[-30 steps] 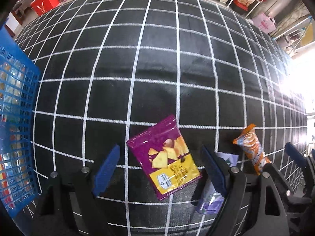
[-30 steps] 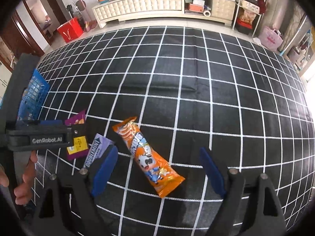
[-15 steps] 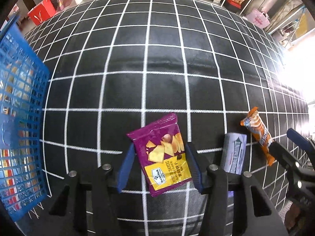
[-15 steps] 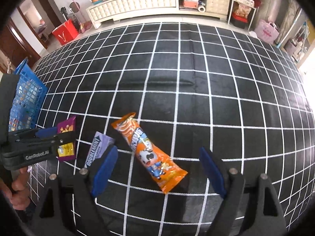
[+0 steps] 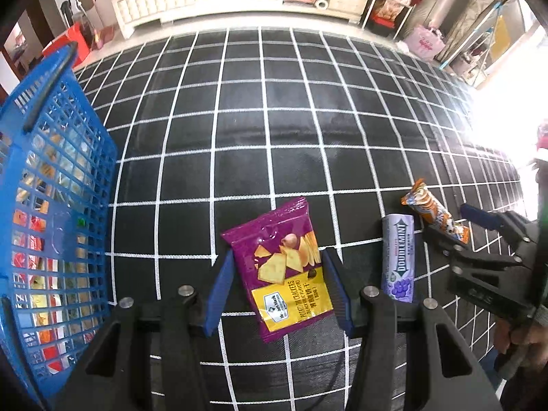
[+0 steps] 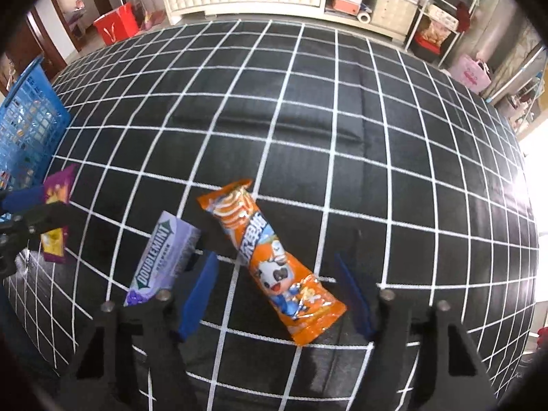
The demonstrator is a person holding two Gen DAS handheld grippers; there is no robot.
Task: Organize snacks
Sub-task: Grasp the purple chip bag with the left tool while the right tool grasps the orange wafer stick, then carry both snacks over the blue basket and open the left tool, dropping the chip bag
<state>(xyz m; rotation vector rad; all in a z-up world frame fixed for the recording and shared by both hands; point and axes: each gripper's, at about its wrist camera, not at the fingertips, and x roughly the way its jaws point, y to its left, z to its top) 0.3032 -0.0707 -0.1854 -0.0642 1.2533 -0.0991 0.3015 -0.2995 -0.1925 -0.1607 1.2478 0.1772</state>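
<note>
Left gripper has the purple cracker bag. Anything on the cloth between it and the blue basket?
Nothing visible. The left gripper is shut on the purple cracker bag, and only bare black grid cloth lies between it and the blue plastic mesh basket. The purple gum pack and orange snack wrapper lie on the opposite side.

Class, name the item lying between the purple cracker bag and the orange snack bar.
The purple Doublemint gum pack lies between the cracker bag and the orange snack bar; both wrist views show it.

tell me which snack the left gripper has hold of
The purple cracker bag. The left gripper has shut on its sides, while the gum pack and the orange wrapped bar lie free on the cloth.
</note>
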